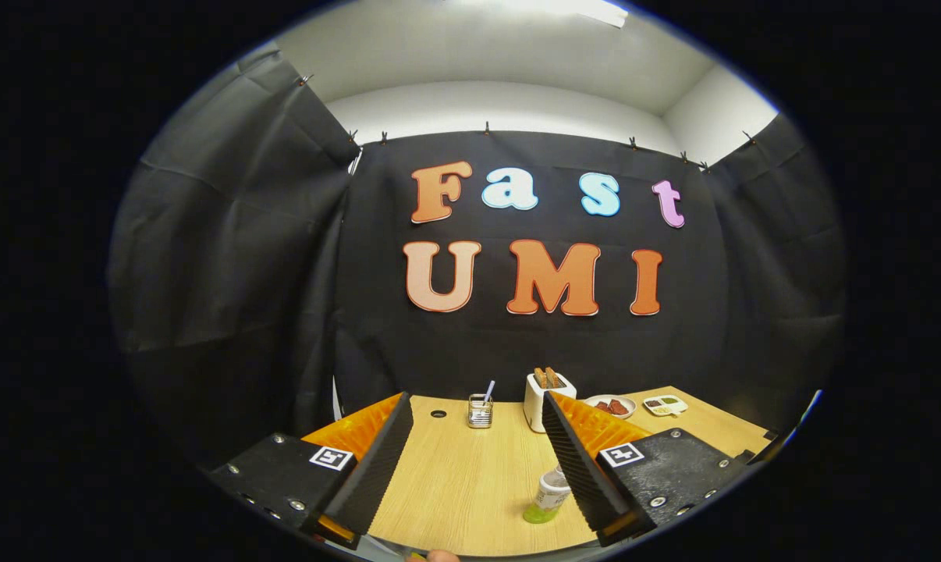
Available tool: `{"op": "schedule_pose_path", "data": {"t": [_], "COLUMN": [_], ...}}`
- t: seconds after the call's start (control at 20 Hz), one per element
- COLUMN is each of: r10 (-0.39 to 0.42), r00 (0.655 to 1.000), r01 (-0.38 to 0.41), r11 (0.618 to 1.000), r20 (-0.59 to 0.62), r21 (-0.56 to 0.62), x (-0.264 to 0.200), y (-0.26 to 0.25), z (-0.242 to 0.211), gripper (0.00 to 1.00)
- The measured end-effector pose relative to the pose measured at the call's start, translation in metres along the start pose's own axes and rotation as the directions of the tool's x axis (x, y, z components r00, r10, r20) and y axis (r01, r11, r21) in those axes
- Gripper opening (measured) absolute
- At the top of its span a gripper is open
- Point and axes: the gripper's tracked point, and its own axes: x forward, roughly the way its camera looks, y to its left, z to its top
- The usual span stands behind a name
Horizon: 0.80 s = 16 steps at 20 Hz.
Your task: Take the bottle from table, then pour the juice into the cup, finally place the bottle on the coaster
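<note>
**Open gripper above the table, bottle by the right finger**

We see the gripper (pixel 474 437) held above a light wooden table (pixel 470 484), its two ribbed black fingers spread wide with nothing between them but bare tabletop. Each finger is backed by orange plastic and carries a small square black-and-white marker on its mount.

The bottle (pixel 547 497) stands on the table low in the gap, just beside the inner face of the right finger (pixel 584 468), which hides part of it. It has a pale label, green liquid showing at its base and a light cap. We cannot tell whether the finger touches it; the left finger (pixel 377 468) is well apart from it.

Beyond the fingertips, toward the back of the table, stand a small clear holder (pixel 480 410) with a straw-like stick in it and a white toaster (pixel 545 400) with two slices of bread poking up. To the right of the toaster lie a small plate (pixel 612 406) with red pieces on it and a white divided dish (pixel 665 404) with dark and greenish contents. A small round hole (pixel 438 414) in the tabletop sits left of the holder.

A fingertip (pixel 439 556) shows at the near edge of the table.
</note>
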Motion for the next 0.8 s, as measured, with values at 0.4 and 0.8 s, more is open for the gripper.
{"op": "schedule_pose_path", "data": {"t": [0.4,0.8], "r10": [-0.011,-0.033], "r00": [1.000,0.999], "r01": [0.011,0.033], "r11": [1.000,0.999], "r20": [0.006,-0.010], "r21": [0.010,0.034], "x": [0.002,0.007], "y": [-0.007,-0.033], "z": [-0.006,-0.049], "gripper": [0.99,0.99]}}
